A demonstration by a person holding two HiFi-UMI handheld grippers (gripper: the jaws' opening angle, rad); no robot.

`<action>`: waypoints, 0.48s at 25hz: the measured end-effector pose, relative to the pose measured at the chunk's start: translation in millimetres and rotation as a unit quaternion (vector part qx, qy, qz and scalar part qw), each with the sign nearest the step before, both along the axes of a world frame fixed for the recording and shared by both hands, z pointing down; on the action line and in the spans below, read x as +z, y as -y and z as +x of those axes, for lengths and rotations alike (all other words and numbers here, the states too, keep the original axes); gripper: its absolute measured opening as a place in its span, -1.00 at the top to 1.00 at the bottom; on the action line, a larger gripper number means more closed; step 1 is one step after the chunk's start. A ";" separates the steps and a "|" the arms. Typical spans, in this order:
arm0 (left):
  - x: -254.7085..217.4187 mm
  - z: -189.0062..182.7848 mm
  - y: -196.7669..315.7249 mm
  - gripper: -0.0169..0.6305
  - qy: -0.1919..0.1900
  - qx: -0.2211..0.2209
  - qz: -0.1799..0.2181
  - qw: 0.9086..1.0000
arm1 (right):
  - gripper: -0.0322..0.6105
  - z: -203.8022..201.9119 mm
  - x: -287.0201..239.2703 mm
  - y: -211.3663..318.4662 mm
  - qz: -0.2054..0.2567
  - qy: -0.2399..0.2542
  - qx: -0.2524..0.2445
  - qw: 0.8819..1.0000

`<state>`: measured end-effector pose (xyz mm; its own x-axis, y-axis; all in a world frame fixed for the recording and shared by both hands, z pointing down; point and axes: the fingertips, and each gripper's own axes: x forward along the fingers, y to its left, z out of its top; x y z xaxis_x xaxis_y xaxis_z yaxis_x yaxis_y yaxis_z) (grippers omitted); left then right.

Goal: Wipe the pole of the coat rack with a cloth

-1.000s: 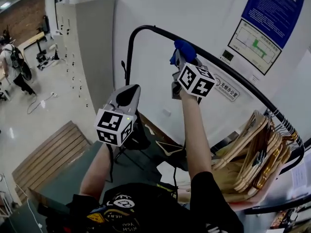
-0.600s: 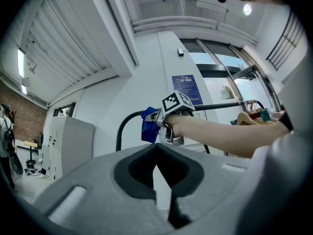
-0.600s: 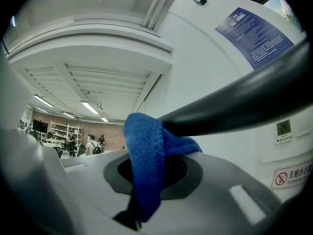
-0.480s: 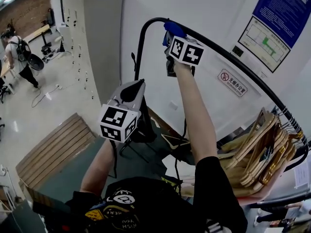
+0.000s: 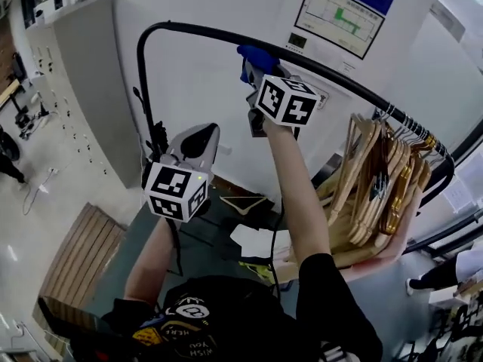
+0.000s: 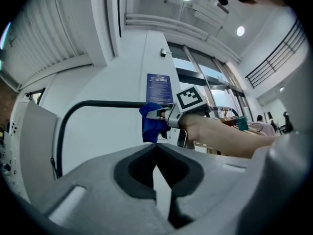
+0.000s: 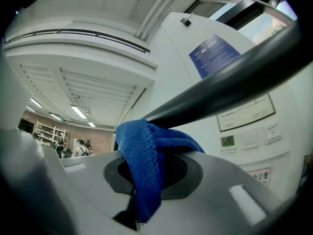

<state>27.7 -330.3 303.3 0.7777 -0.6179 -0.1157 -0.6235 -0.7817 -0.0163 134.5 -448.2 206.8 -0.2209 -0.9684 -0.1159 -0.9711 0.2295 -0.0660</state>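
The coat rack's black pole (image 5: 181,29) arches across the wall in the head view. A blue cloth (image 5: 253,55) is pressed against the pole's top bar, held by my right gripper (image 5: 256,70), which is shut on it. In the right gripper view the cloth (image 7: 146,165) hangs folded between the jaws, touching the underside of the pole (image 7: 234,82). My left gripper (image 5: 198,140) is lower, away from the pole, shut with nothing in it. The left gripper view shows the cloth (image 6: 152,124) on the pole (image 6: 98,103) ahead.
Several wooden hangers (image 5: 377,194) hang bunched at the rack's right end. A grey locker cabinet (image 5: 83,89) stands at the left against the white wall. Posters (image 5: 339,10) are on the wall behind the pole. A wooden slatted bench (image 5: 79,251) sits on the floor below.
The right gripper with the cloth has slid leftward along the pole towards the bend. My head view has swung right. The left gripper has held its place below.
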 end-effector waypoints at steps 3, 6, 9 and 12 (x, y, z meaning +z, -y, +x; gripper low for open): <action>-1.0 46.8 -20.4 0.94 0.000 0.044 0.001 0.999 | 0.69 61.3 -0.4 -45.9 0.015 0.022 0.046 0.999; -0.9 86.2 -39.4 0.94 0.000 0.075 0.000 0.997 | 0.69 119.7 -1.9 -89.5 0.029 0.037 0.092 0.995; 1.0 121.0 -56.9 0.94 0.001 0.101 -0.004 0.995 | 0.69 166.1 -3.4 -126.3 0.040 0.044 0.132 0.990; 2.5 147.7 -70.7 0.94 0.004 0.122 -0.003 0.993 | 0.70 192.5 -4.4 -150.8 0.052 0.065 0.145 0.986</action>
<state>175.4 -259.7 305.8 0.9051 -0.4121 -0.1050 -0.4159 -0.9093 -0.0157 327.0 -297.4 202.4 0.0876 -0.9702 -0.2260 -0.9817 -0.0456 -0.1849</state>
